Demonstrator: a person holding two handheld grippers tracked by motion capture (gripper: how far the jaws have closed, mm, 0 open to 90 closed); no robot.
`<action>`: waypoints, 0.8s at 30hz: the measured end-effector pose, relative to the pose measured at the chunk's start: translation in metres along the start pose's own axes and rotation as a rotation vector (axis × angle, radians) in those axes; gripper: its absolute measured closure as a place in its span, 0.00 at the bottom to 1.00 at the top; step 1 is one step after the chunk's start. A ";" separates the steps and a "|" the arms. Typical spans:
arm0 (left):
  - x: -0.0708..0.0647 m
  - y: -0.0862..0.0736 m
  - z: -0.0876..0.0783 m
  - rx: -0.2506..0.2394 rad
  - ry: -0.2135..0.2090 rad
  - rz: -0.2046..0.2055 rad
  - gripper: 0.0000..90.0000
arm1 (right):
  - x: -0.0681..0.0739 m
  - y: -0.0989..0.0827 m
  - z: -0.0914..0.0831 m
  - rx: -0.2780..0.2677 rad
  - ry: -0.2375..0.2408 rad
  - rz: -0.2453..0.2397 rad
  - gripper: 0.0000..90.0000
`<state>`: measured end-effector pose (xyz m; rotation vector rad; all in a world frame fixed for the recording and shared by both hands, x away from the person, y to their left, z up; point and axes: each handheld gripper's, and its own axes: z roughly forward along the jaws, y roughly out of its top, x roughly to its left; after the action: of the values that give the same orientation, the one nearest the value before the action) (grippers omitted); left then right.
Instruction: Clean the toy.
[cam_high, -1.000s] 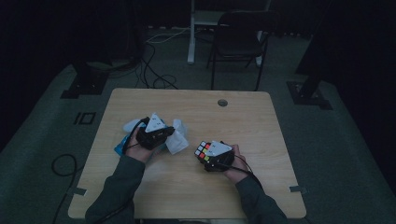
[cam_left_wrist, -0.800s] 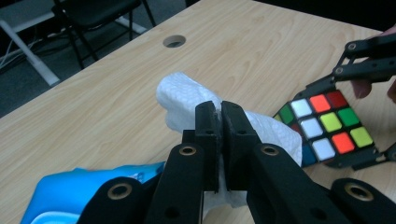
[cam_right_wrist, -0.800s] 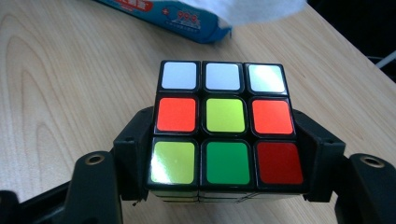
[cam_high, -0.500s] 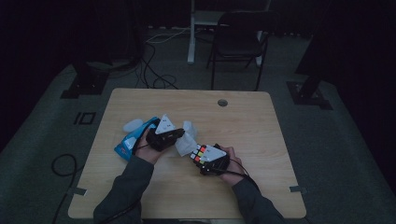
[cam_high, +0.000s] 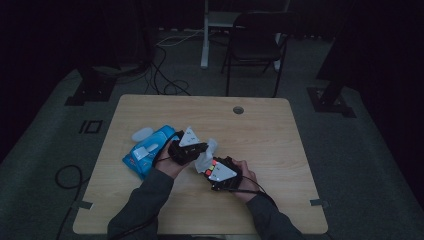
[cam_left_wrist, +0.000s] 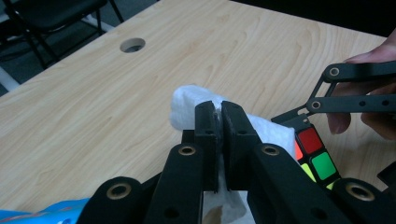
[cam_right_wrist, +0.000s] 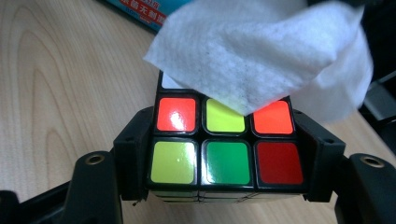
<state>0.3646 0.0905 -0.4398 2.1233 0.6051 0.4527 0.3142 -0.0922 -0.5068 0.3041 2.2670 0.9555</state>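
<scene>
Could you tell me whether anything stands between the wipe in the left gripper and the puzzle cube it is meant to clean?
Nothing visible does: the wipe already drapes over the cube, which the right gripper clamps.

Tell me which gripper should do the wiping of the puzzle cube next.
Left. The left gripper is shut on the white wipe, which already drapes over the puzzle cube. The right gripper is clamped on the cube, so it likely just steadies it.
</scene>
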 end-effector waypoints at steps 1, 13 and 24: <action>-0.001 0.000 0.001 0.002 -0.003 0.001 0.97 | 0.001 0.001 0.000 -0.001 -0.006 -0.010 0.38; -0.007 -0.001 0.021 0.055 -0.031 0.021 0.96 | 0.017 0.009 -0.003 0.009 -0.113 -0.181 0.38; -0.004 -0.007 0.031 0.088 -0.034 0.010 0.96 | 0.028 0.012 -0.005 0.002 -0.151 -0.257 0.38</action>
<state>0.3754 0.0720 -0.4634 2.2137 0.6056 0.4014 0.2890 -0.0737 -0.5092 0.0797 2.1079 0.7701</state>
